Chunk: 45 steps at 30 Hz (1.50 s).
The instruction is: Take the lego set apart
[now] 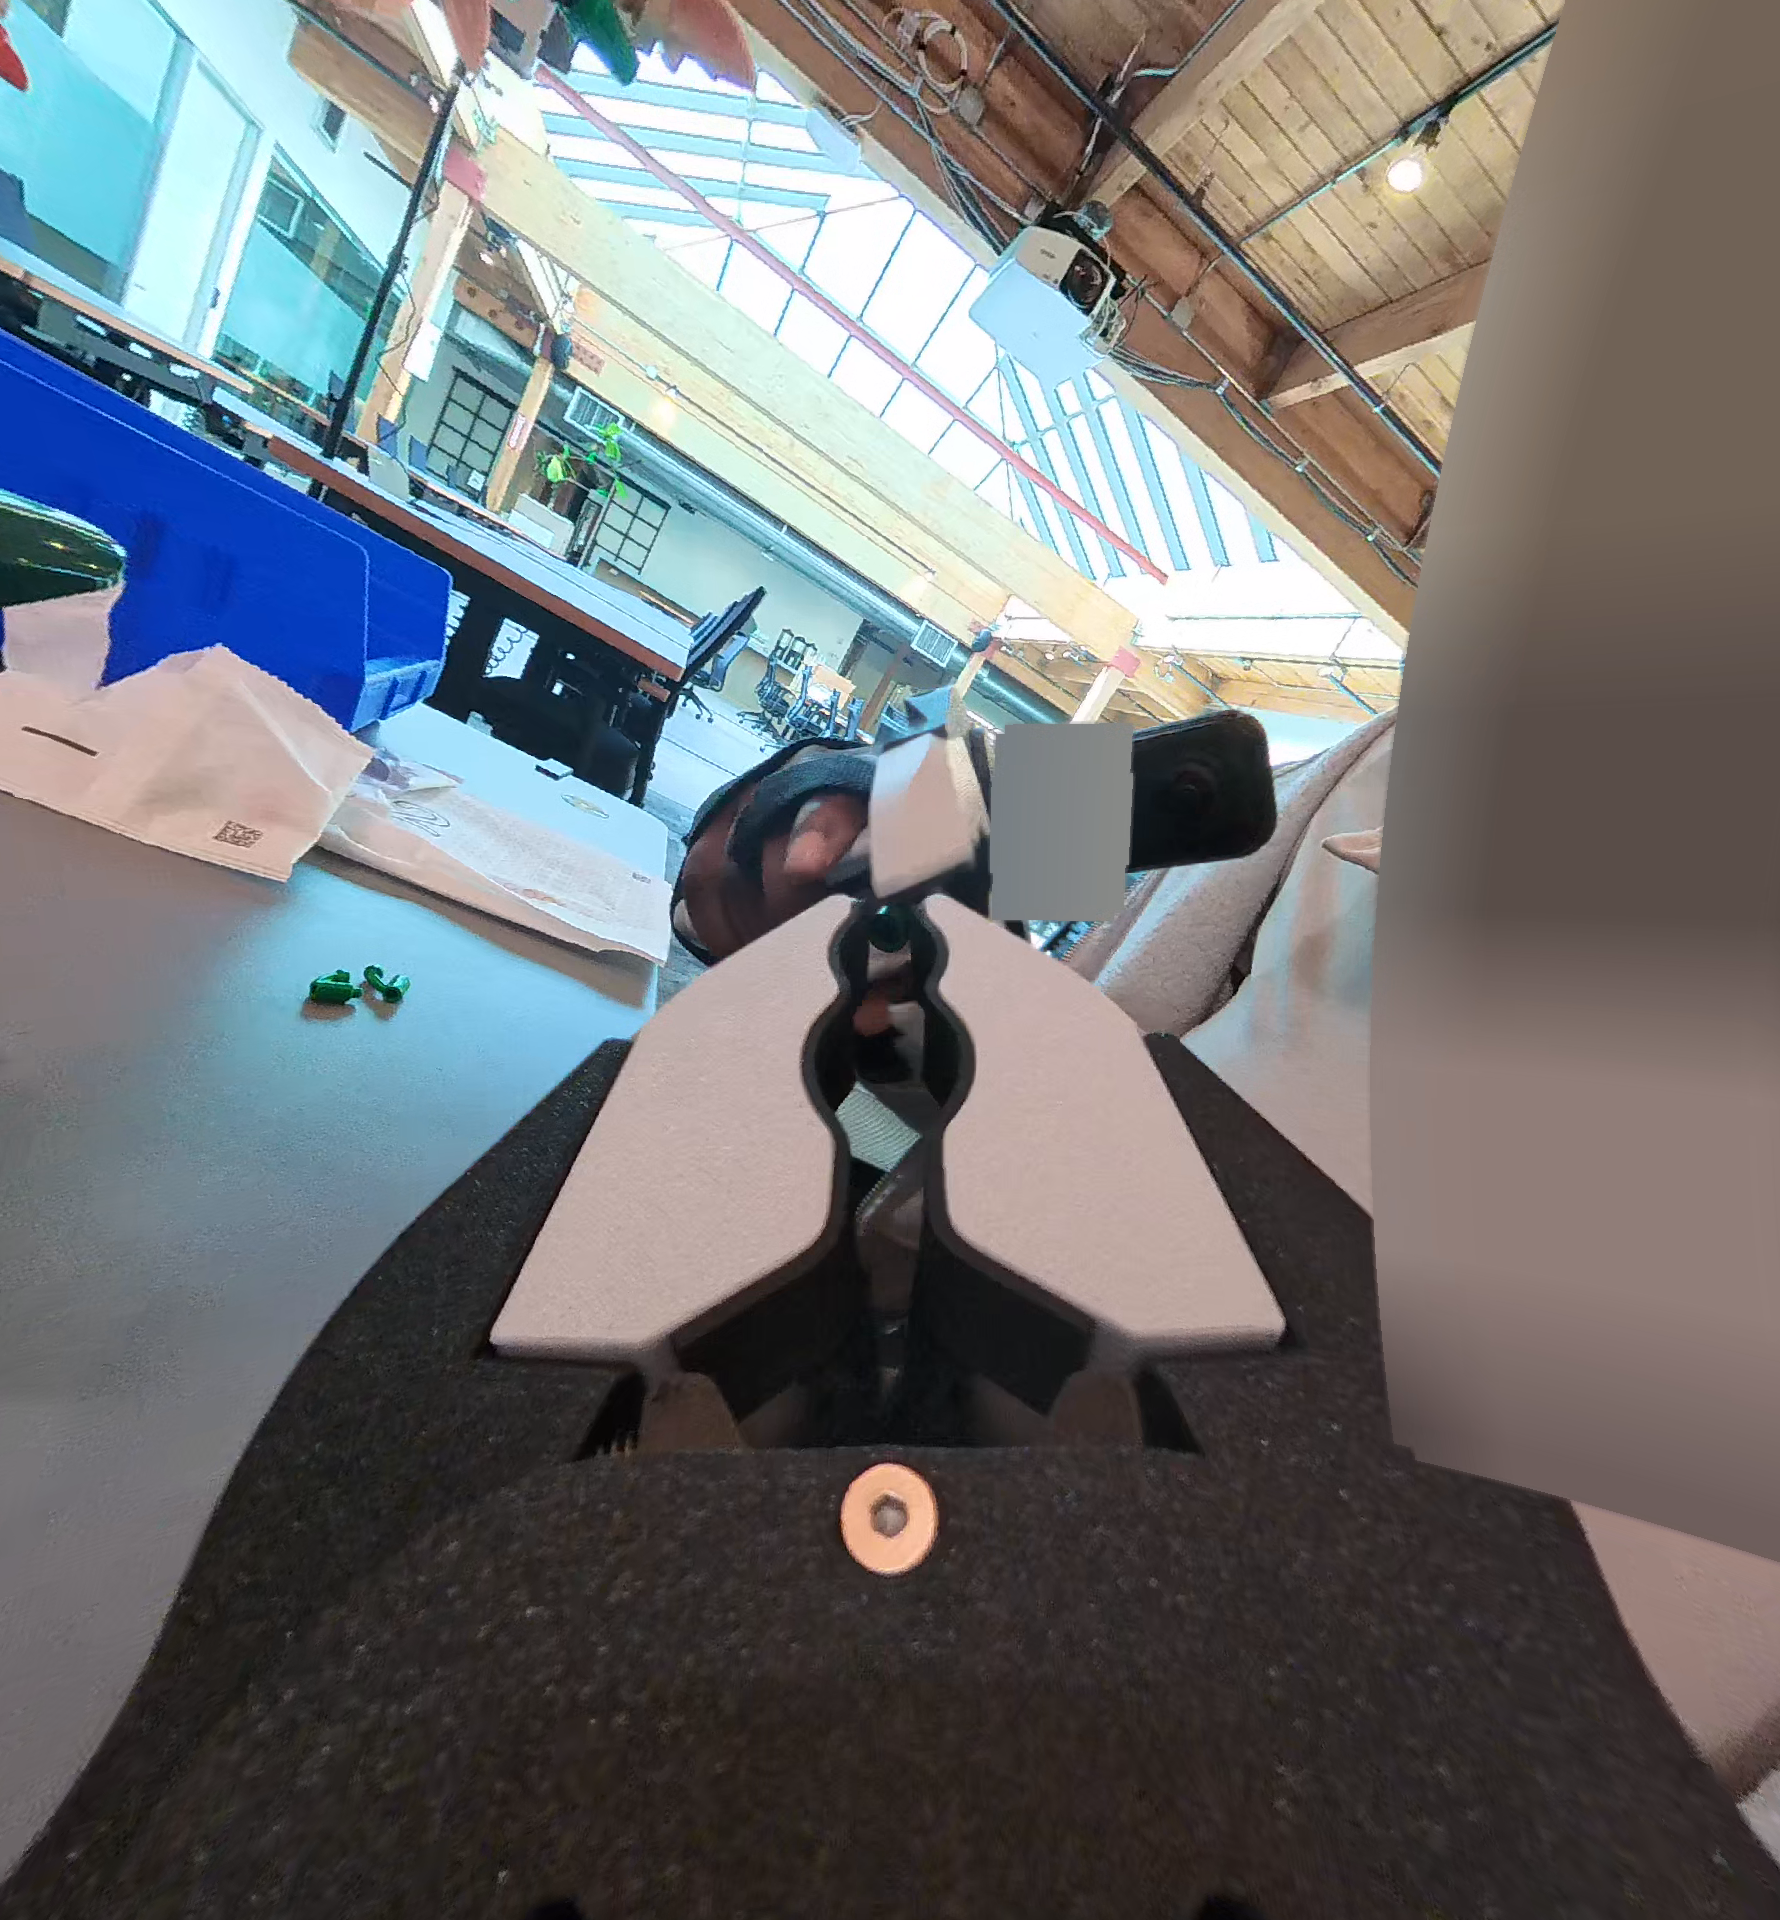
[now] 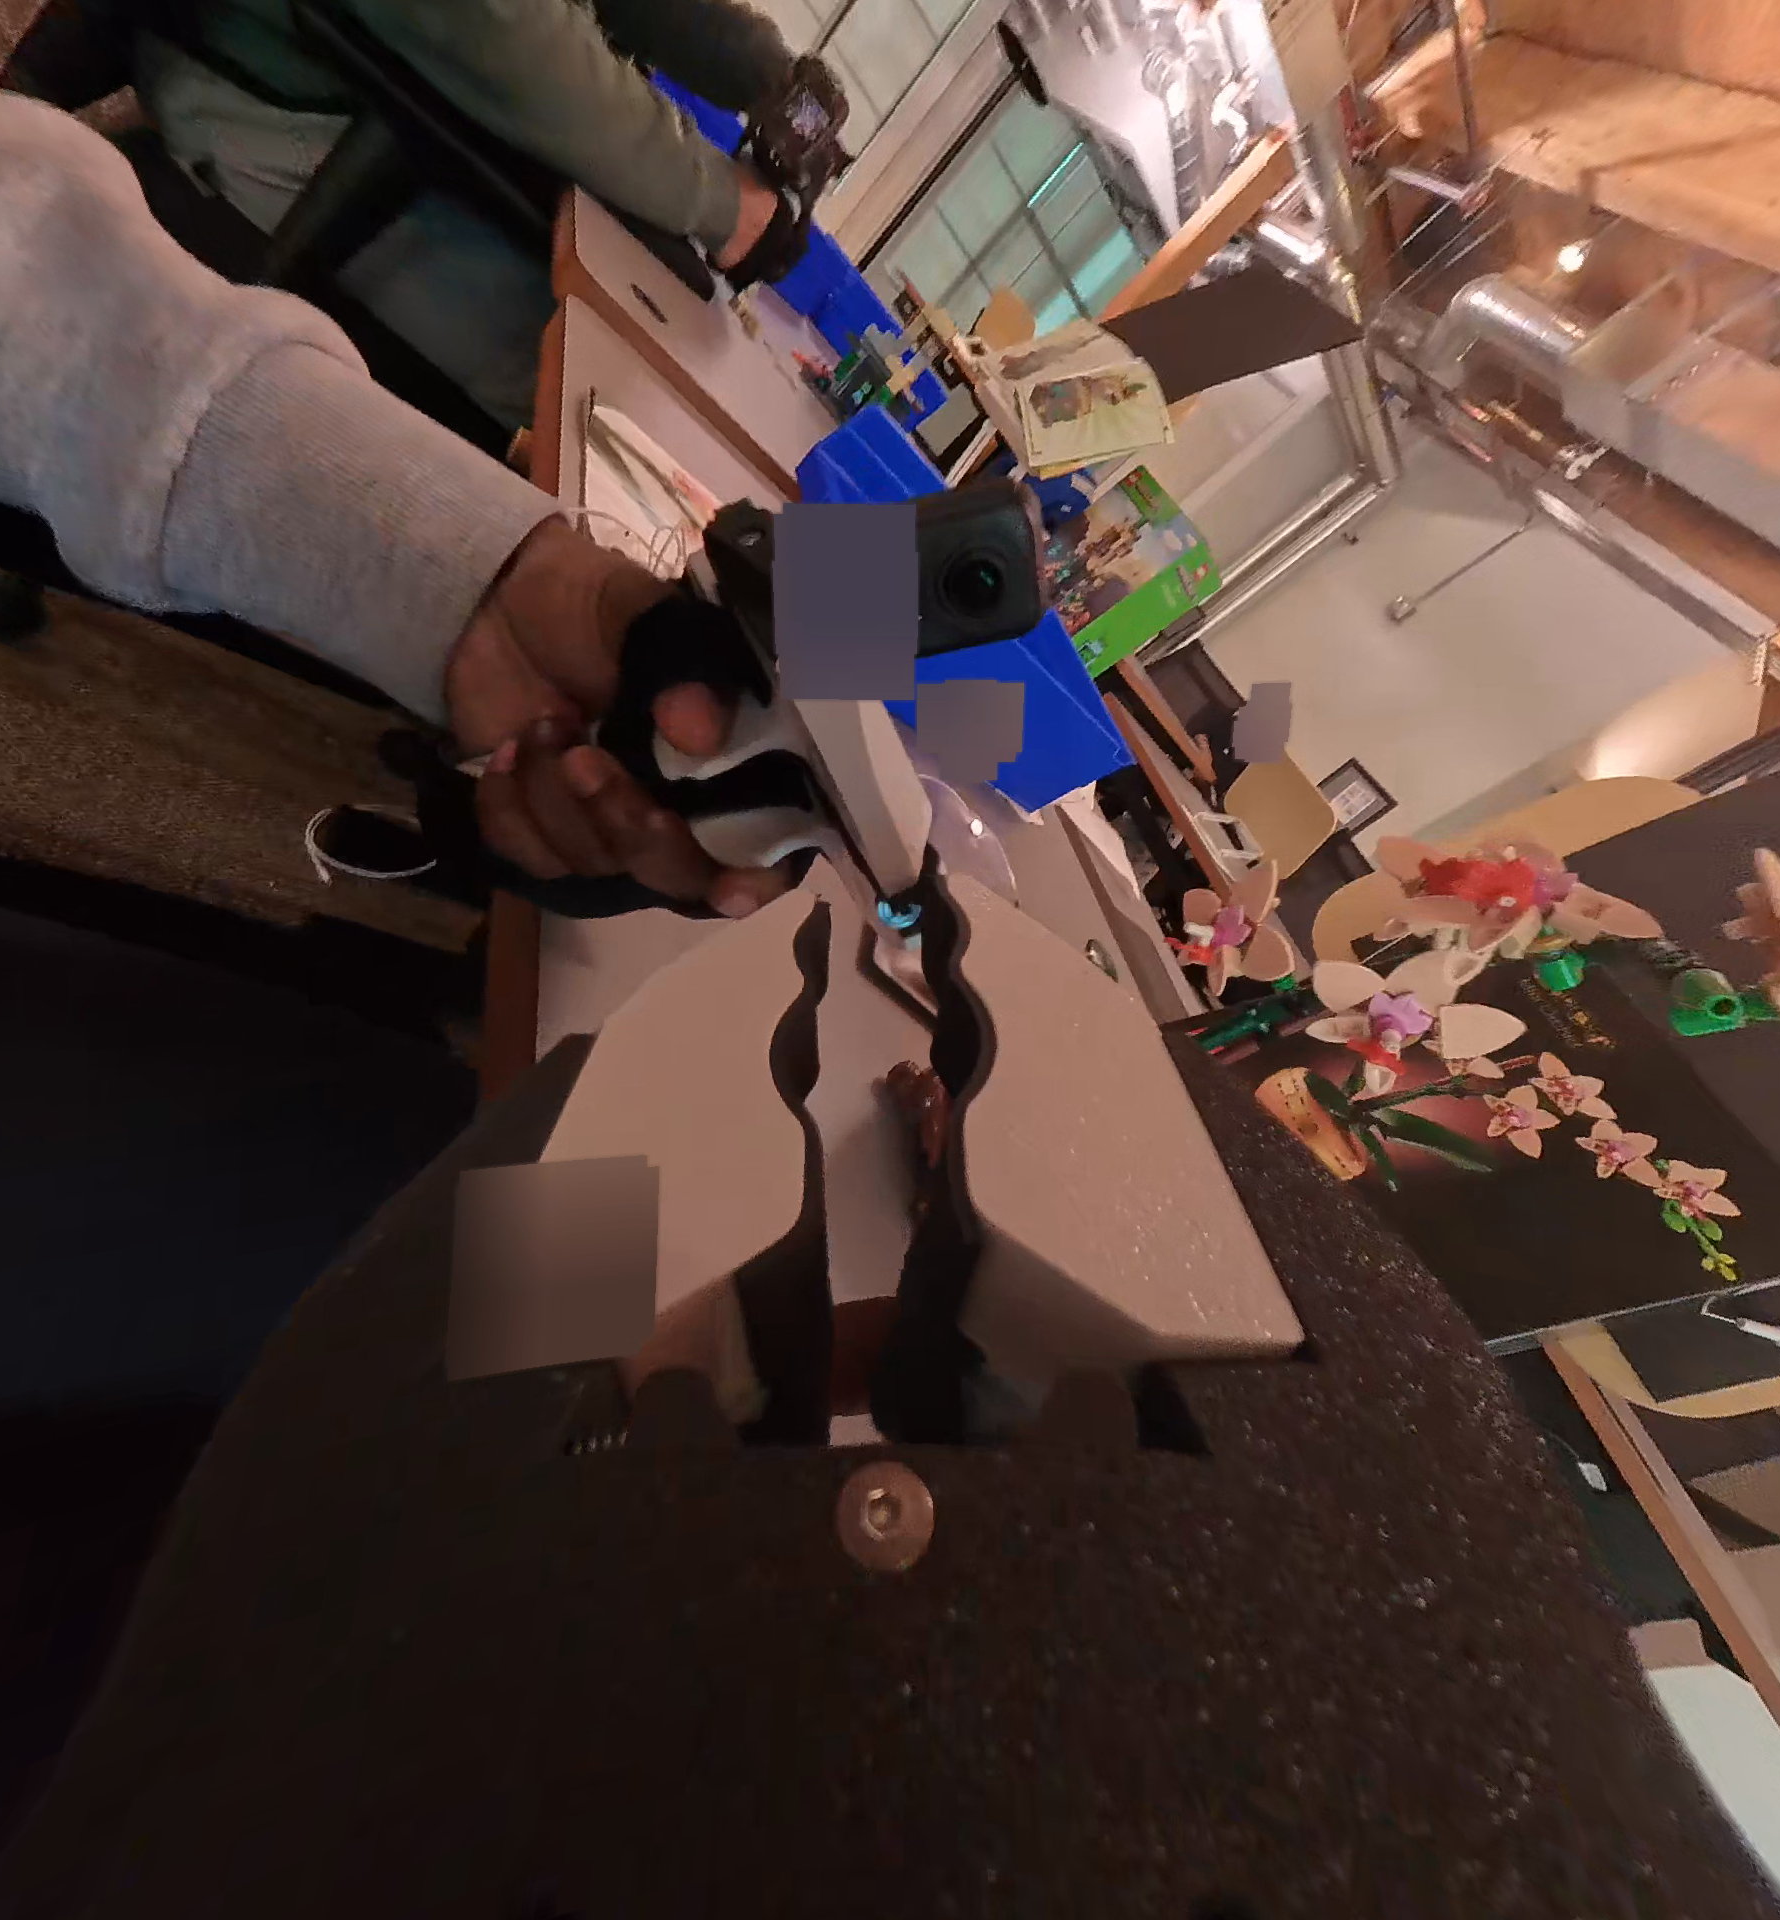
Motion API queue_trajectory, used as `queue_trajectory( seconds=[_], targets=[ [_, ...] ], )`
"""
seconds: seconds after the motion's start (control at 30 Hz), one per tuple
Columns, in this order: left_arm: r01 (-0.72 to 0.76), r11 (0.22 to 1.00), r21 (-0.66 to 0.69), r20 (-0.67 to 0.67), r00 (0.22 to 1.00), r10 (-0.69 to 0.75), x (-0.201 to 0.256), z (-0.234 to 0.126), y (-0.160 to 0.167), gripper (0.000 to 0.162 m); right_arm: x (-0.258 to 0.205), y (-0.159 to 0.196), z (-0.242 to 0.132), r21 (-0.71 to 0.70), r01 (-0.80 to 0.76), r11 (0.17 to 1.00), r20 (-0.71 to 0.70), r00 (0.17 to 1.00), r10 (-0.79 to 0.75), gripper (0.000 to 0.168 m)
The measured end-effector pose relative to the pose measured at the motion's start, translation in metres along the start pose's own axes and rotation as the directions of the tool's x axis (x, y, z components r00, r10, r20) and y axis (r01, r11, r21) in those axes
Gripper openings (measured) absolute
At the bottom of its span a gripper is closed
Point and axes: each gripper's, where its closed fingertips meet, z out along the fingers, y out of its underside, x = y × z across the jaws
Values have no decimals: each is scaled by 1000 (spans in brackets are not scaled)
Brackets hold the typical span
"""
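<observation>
Both grippers, left gripper (image 1: 884, 928) and right gripper (image 2: 901, 914), pinch one small green piece (image 1: 886, 925) tip-to-tip.

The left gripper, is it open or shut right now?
Shut. In its own wrist view the left gripper has its fingertips pinched on a small green lego piece, with only their wavy inner cutouts gaping.

Matt grey fingers (image 1: 720, 1132), glossy table (image 1: 138, 1195)
</observation>
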Motion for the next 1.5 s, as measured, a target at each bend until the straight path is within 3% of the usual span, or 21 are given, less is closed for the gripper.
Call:
queue_trajectory(
  seconds=[0.1, 0.3, 0.4, 0.5, 0.6, 0.8, 0.9, 1.03, 1.27, 1.37, 1.5],
  targets=[
    [15, 1000, -8, -16, 1000, -15, 1, 1, 2, 6, 3, 1, 2, -2, 23, 1000, -14, 1000, -23, 7],
    [-26, 999, -41, 14, 1000, 27, -1, -1, 4, 10, 9, 9, -9, -16, -79, 997, -9, 997, 79, 7],
    [-122, 988, -99, 166, 977, 137, -20, -10, 5, 13, 26, 52, -33, -212, -172, 962, -50, 985, 165, 7],
    [-226, 942, -247, 311, 902, 298, -41, -17, 15, 15, 40, 121, -78, -486, -427, 762, -147, 900, 411, 7],
    [-236, 918, -317, 315, 887, 337, -44, -14, 24, 15, 41, 154, -99, -512, -643, 569, -262, 748, 610, 7],
    [-202, 894, -399, 326, 880, 344, -50, -11, 38, 15, 11, 196, -91, -636, -658, 403, -314, 698, 644, 21],
    [-184, 905, -383, 335, 885, 322, -52, -13, 37, 15, 2, 193, -87, -630, -717, 299, -304, 581, 755, 28],
    [-163, 920, -356, 348, 891, 292, -53, -14, 34, 15, 5, 196, -89, -651, -688, 321, -299, 621, 725, 42],
    [-139, 928, -346, 373, 887, 272, -57, -15, 33, 15, 52, 157, -83, -392, -716, 577, -336, 696, 635, 31],
    [-150, 925, -350, 374, 883, 285, -57, -15, 33, 14, 68, 115, -77, -151, -723, 674, -312, 682, 662, 35],
    [-250, 924, -288, 346, 873, 344, -46, -12, 21, 30, 77, 63, -77, 250, -730, 636, -225, 595, 772, 36]
  ],
)
